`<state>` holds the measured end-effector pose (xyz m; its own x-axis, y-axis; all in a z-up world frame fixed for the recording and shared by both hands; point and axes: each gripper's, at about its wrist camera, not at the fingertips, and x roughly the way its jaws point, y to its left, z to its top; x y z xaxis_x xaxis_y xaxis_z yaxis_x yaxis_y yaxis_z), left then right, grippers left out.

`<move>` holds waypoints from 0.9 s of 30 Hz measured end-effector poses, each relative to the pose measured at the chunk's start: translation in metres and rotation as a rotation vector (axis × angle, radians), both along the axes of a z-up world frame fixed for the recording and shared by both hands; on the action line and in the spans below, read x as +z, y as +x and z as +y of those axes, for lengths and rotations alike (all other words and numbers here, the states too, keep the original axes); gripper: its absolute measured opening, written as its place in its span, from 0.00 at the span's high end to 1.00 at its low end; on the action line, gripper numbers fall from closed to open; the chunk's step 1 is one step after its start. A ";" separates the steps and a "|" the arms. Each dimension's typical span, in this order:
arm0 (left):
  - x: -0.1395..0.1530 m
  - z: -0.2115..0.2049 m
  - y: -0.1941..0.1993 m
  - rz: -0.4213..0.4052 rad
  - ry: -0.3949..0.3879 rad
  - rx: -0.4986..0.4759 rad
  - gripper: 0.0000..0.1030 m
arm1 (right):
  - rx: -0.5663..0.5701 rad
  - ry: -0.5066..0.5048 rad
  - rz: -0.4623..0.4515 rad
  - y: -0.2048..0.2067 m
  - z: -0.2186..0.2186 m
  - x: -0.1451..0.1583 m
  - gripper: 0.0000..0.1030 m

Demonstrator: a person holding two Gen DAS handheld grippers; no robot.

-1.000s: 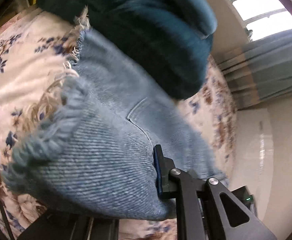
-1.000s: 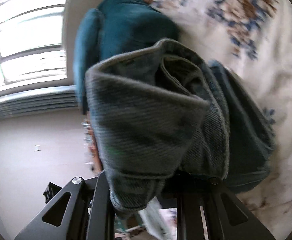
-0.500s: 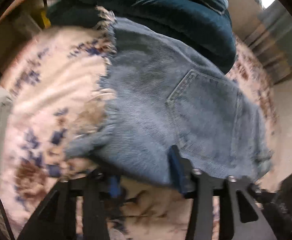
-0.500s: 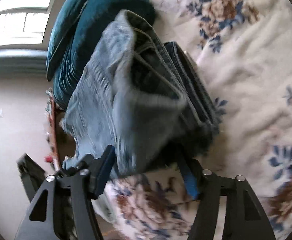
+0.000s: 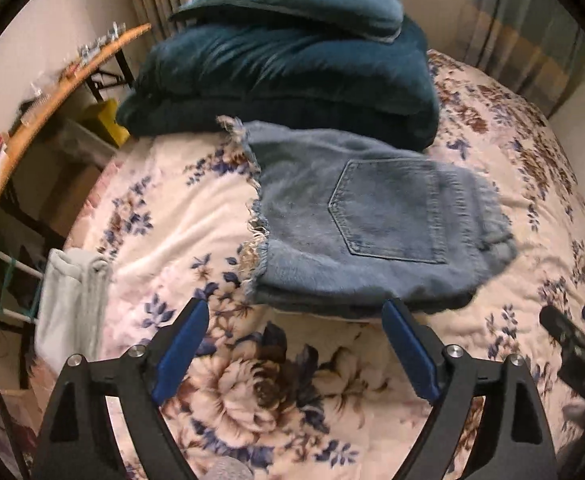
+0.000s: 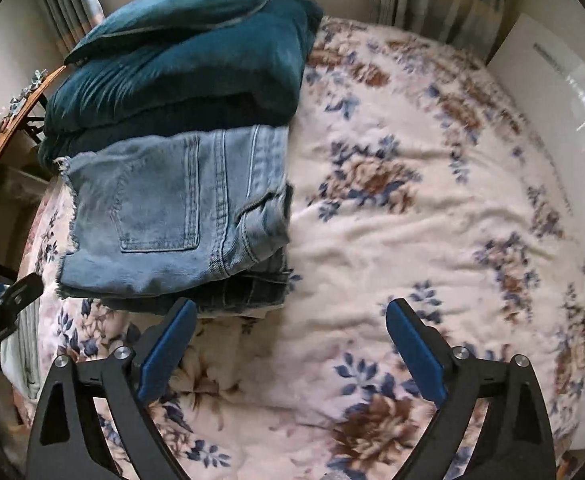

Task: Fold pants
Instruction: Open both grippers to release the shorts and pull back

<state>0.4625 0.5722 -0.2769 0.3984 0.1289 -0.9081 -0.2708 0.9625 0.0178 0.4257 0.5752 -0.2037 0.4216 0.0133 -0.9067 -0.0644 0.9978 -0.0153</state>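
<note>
A: Start on the left. What is over there?

B: A pale grey folded cloth (image 5: 72,300) hangs at the bed's left edge, beside a curved wooden shelf (image 5: 52,84). Neither touches the job. The left gripper (image 5: 294,344) hovers over the cream floral blanket (image 5: 196,208) with its blue-padded jaws spread wide and nothing between them.

A: And the pants?

B: The light blue frayed-hem denim pants (image 5: 372,232) lie folded in a thick stack on the blanket, back pocket up, rear edge touching the dark teal velvet cushion pile (image 5: 284,68). From the right wrist view the layers look uneven at the near right corner, where the waistband bulges.

A: So what could spoil it?

B: I think that bulging corner could spring open, because stiff denim resists a tight fold. A jaw brushing the near edge could also drag the top layer off the stack.

A: The right side?

B: The right gripper (image 6: 292,340) is likewise wide apart and empty, just right of the stack over bare blanket. A sideways sweep from there could catch the waistband.
</note>
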 end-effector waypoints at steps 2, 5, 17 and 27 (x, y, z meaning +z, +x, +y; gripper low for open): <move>0.023 -0.003 -0.014 -0.025 0.011 -0.013 0.14 | 0.004 -0.017 -0.028 -0.010 0.001 0.023 0.05; 0.062 -0.010 -0.038 -0.063 0.029 -0.026 0.14 | 0.005 -0.049 -0.084 -0.028 0.001 0.060 0.03; 0.197 -0.042 -0.154 -0.184 0.036 -0.077 0.14 | -0.009 -0.031 -0.213 -0.165 -0.024 0.229 0.01; 0.258 -0.059 -0.223 -0.177 0.019 -0.073 0.14 | 0.027 -0.015 -0.265 -0.262 -0.039 0.330 0.01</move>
